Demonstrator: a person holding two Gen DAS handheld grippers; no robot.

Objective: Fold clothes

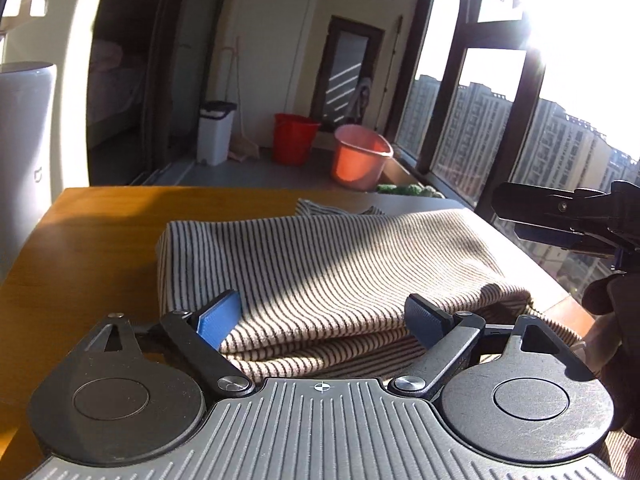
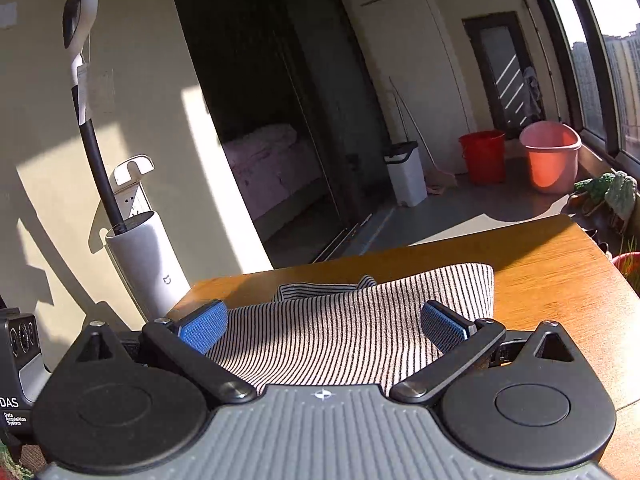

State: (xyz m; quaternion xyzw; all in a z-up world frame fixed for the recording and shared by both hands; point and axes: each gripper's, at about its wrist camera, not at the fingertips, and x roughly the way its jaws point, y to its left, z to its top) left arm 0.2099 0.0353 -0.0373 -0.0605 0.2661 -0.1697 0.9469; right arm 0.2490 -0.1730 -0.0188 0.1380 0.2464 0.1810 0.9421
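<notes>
A cream garment with thin dark stripes (image 1: 320,268) lies folded in layers on the wooden table (image 1: 92,240). My left gripper (image 1: 324,316) is open, its blue pads (image 1: 220,316) spread on either side of the garment's near folded edge, just above it. My right gripper (image 2: 324,324) is also open and empty, hovering over the same garment (image 2: 360,320) from its other side. The right gripper also shows at the right edge of the left wrist view (image 1: 568,220), held by a gloved hand (image 1: 616,312).
A white vacuum stand (image 2: 148,264) is beside the table's far left corner. On the floor beyond are a white bin (image 1: 216,132), a red bucket (image 1: 294,136) and a pink bucket (image 1: 360,152). Windows run along the right. Plants (image 2: 612,192) sit by the table's right side.
</notes>
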